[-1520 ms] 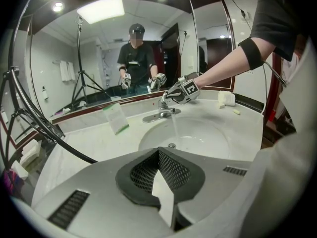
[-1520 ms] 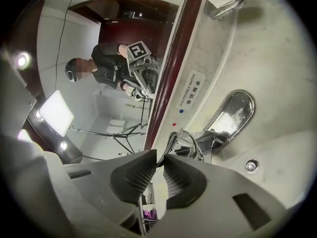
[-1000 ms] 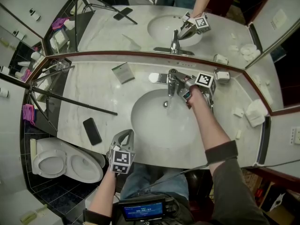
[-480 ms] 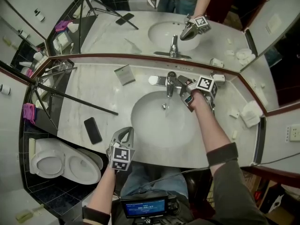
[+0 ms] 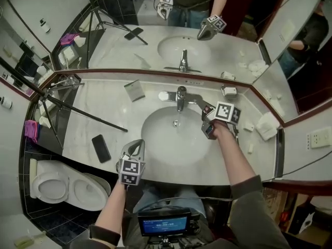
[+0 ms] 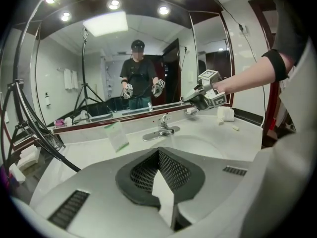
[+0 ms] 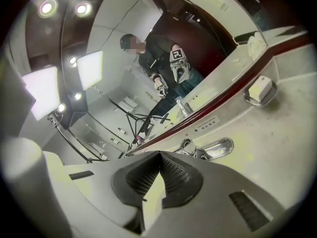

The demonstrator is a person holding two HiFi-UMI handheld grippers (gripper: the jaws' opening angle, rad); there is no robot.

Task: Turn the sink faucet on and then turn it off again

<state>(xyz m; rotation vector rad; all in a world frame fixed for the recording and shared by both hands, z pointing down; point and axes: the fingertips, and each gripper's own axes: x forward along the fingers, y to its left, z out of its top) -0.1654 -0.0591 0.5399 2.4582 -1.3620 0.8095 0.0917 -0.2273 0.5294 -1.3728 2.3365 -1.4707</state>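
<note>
- the faucet is standing at the back edge of the sink, in the middle of the table; no clear stream is showing under the spout, so it is probably off, though a thin trickle would be hard to spot
- the right tongs are hovering just right of the faucet, apart from it; their jaws have just been closing and are now pressing together on nothing
- from this near, a careless swing could be nudging the lever and setting the water running
- if the lever is sitting short of fully off, the faucet could be dripping unnoticed
- the left tongs are hanging at the sink's front edge, squeezed together and empty; the phone is lying near them, so a sideways sweep could be knocking it off the table
</note>
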